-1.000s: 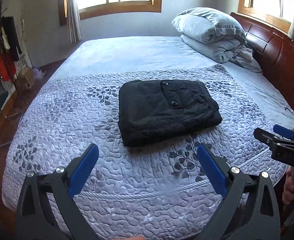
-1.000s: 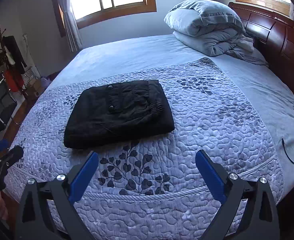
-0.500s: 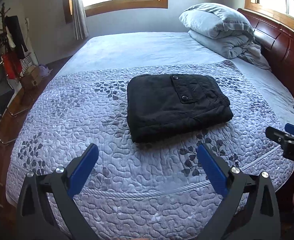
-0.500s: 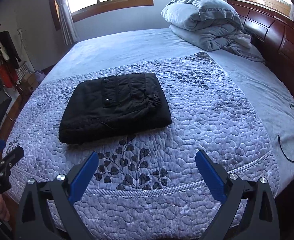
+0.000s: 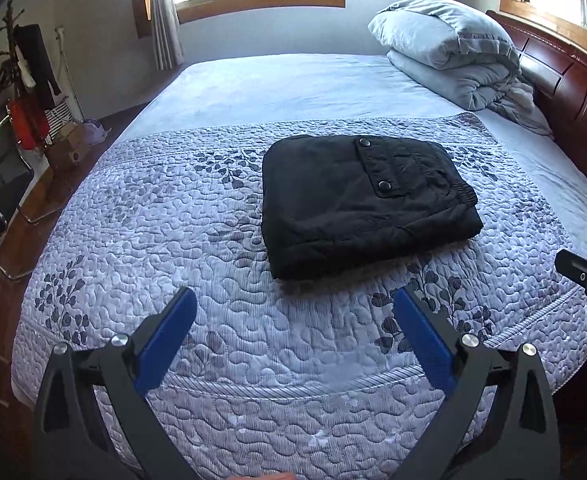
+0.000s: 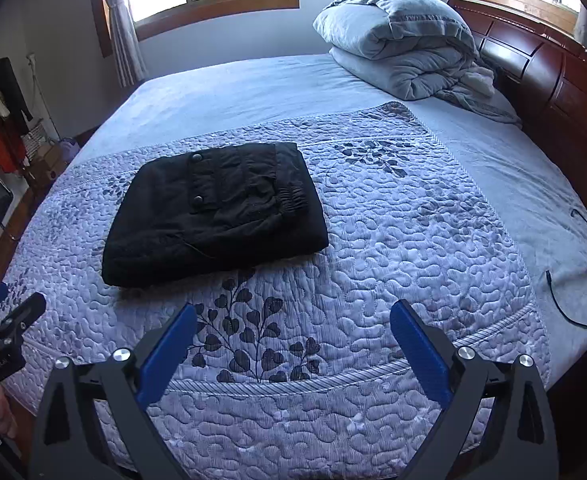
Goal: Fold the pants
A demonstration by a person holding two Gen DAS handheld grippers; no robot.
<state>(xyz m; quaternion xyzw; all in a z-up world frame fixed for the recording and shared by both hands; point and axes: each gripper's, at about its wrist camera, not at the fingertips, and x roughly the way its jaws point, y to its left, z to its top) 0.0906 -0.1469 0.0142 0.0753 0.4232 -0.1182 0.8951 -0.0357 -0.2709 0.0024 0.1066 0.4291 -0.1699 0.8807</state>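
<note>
Pants (image 5: 365, 204) folded flat, waistband facing headboard (image 5: 573, 92).

Left wrist view: from bed foot, facing headboard (image 5: 565, 92), pants (image 5: 365, 204) right of centre. Right wrist view: same facing, pants (image 6: 217, 208) left of centre. Shared by 2 views: quilt (image 5: 173, 240), pants.
</note>
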